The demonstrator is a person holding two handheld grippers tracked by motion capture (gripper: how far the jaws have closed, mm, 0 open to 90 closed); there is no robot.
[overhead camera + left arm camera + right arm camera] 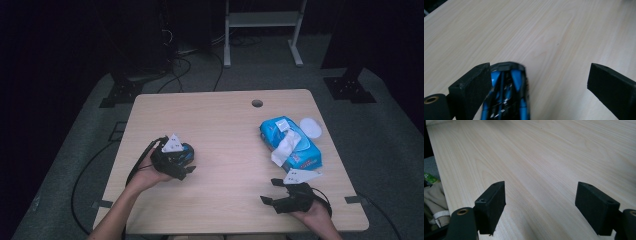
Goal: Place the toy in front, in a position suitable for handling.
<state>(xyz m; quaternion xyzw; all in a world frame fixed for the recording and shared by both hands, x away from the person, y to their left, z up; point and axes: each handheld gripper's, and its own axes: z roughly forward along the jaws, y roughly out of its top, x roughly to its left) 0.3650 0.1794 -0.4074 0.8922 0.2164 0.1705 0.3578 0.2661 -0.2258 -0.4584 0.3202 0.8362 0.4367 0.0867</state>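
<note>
two grippers sit wide open, holding nothing. the left gripper (pixel 186 169) rests at eight o'clock on the surface (pixel 225 150); the right gripper (pixel 272 192) at five. the wipes pack (pixel 295 150), one wipe sticking out, lies at three o'clock. likely next: right gripper reaches for that wipe.

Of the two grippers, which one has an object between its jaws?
The left gripper: a blue-and-black object lies between its open jaws, beside one jaw. The right gripper has bare table between its open jaws.
</note>
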